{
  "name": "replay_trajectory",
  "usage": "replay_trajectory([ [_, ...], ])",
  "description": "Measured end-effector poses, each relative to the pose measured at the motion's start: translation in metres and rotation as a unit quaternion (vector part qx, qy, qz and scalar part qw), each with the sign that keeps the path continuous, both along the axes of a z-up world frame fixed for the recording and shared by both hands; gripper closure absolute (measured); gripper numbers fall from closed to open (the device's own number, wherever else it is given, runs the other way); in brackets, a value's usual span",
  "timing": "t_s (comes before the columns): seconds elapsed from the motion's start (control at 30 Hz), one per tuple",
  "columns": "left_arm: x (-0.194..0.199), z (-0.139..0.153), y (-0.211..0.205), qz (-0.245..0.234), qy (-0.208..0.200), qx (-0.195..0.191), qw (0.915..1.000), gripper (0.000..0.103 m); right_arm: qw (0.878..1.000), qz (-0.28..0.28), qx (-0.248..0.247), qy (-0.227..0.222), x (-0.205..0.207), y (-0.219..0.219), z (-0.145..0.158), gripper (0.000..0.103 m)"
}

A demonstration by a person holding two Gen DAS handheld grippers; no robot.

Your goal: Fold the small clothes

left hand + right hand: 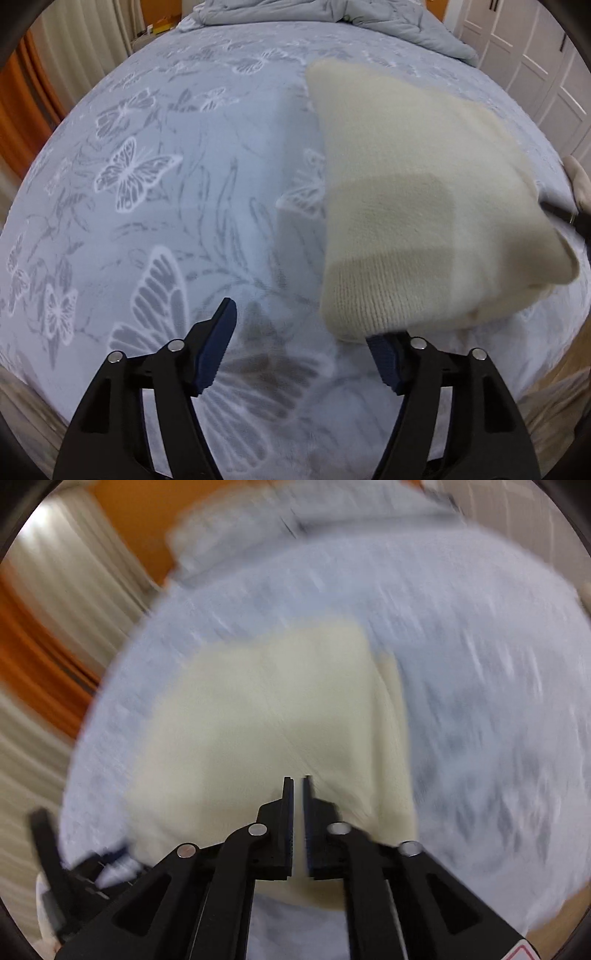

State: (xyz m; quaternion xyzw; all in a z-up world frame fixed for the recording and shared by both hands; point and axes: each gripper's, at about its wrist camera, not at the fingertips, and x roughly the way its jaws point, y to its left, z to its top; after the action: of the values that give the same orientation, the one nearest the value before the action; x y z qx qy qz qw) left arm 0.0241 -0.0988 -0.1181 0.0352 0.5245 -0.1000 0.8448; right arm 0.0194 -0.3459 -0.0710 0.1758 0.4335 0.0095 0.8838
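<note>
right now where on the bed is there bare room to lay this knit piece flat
The butterfly bedspread lies bare left of the cream knit, from the open left gripper up to the rumpled duvet at the far end. It is crowded on the right: the knit hangs there, pinched by the right gripper.

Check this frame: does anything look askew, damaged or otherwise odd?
Nothing damaged. The cream knit garment lies skewed on the butterfly bedspread, one corner pinched in the right tool; the left tool is open. The right wrist view is motion-blurred.

Butterfly-print bedspread (155,206) fills the view — white panelled doors (532,66) right, orange curtain (26,122) left.
</note>
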Motion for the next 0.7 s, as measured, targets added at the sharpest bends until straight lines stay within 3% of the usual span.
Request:
replay_trajectory([
  [0.07, -0.002, 0.001, 0.003, -0.003, 0.001, 0.003, 1.0000, 0.033, 0.997, 0.052, 0.017, -0.050, 0.004, 0.018, 0.018, 0.094],
  [0.1, -0.006, 0.001, 0.003, -0.005, 0.001, 0.005, 1.0000, 0.033, 0.996, 0.074, 0.027, -0.043, 0.012, 0.029, 0.014, 0.094],
  [0.13, -0.008, 0.001, 0.003, -0.005, 0.001, 0.008, 1.0000, 0.033, 0.996, 0.083, 0.027, -0.023, 0.017, 0.035, 0.006, 0.096],
  [0.17, -0.010, 0.002, 0.004, -0.006, 0.004, 0.006, 1.0000, 0.034, 0.994, 0.095, 0.011, 0.047, 0.028, 0.045, -0.021, 0.103],
  [0.2, -0.008, 0.003, 0.006, -0.006, 0.007, 0.002, 1.0000, 0.033, 0.991, 0.098, -0.006, 0.087, 0.032, 0.050, -0.040, 0.103],
  [0.23, -0.009, 0.004, 0.008, -0.006, 0.013, -0.004, 0.9999, 0.034, 0.990, 0.101, -0.014, 0.093, 0.032, 0.051, -0.047, 0.103],
  [0.3, -0.012, 0.010, 0.015, -0.007, 0.012, -0.021, 0.9997, 0.033, 0.993, 0.099, -0.018, 0.062, 0.027, 0.051, -0.023, 0.100],
  [0.37, -0.018, 0.020, 0.020, -0.010, 0.000, -0.033, 0.9994, 0.029, 0.995, 0.094, 0.021, 0.012, 0.019, 0.048, 0.002, 0.097],
  [0.43, -0.022, 0.028, 0.022, -0.011, -0.009, -0.033, 0.9993, 0.025, 0.993, 0.115, 0.030, 0.001, 0.020, 0.059, 0.010, 0.097],
  [0.5, -0.024, 0.034, 0.022, -0.014, -0.015, -0.032, 0.9993, 0.025, 0.988, 0.149, 0.001, 0.040, 0.031, 0.083, -0.007, 0.098],
  [0.57, -0.024, 0.038, 0.023, -0.016, -0.015, -0.031, 0.9993, 0.025, 0.976, 0.164, -0.062, 0.131, 0.036, 0.108, -0.057, 0.103],
  [0.63, -0.021, 0.045, 0.026, -0.012, -0.013, -0.040, 0.9991, 0.025, 0.974, 0.174, -0.095, 0.107, 0.027, 0.116, -0.049, 0.103],
  [0.7, -0.016, 0.056, 0.032, -0.006, -0.020, -0.060, 0.9980, 0.018, 0.983, 0.158, -0.063, 0.075, 0.020, 0.101, -0.018, 0.103],
])
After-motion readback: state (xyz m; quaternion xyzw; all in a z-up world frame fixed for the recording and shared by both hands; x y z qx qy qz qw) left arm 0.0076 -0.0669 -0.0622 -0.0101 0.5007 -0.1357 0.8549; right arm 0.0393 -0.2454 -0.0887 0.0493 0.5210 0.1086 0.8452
